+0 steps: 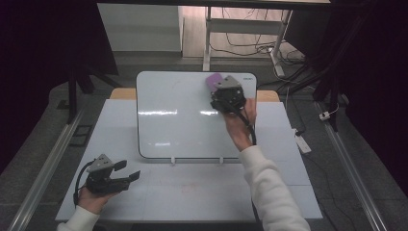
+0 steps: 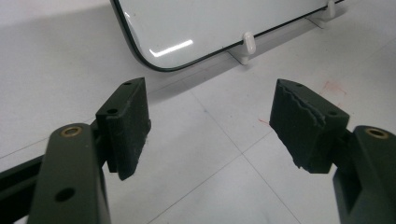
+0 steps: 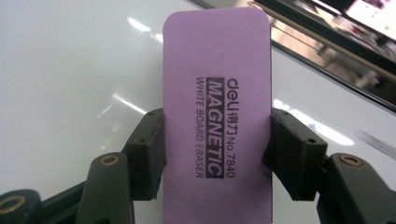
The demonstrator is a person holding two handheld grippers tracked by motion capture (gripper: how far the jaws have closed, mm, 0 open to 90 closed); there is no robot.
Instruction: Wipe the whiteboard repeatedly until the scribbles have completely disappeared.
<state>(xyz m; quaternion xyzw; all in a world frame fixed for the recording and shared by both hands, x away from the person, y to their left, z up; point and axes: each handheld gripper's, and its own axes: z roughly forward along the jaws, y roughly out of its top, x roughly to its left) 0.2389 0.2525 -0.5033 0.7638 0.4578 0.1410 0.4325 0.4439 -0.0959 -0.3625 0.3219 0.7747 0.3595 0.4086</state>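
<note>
On whiteboard [image 1: 183,115]: right gripper [image 1: 222,91] clamps purple eraser [image 3: 217,116] | left gripper [image 1: 126,171] released, above table [image 1: 202,192]

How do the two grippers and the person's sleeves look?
Both the left gripper and the right gripper are black, each topped by a grey three-cornered plate and trailing a black cable. Their jaws end in dark rectangular pads with brass-coloured pivot rings behind. The sleeves are white.

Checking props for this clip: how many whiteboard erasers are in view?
1. The purple eraser is clamped between the right gripper jaws, near the whiteboard top right corner. None visible elsewhere.
</note>
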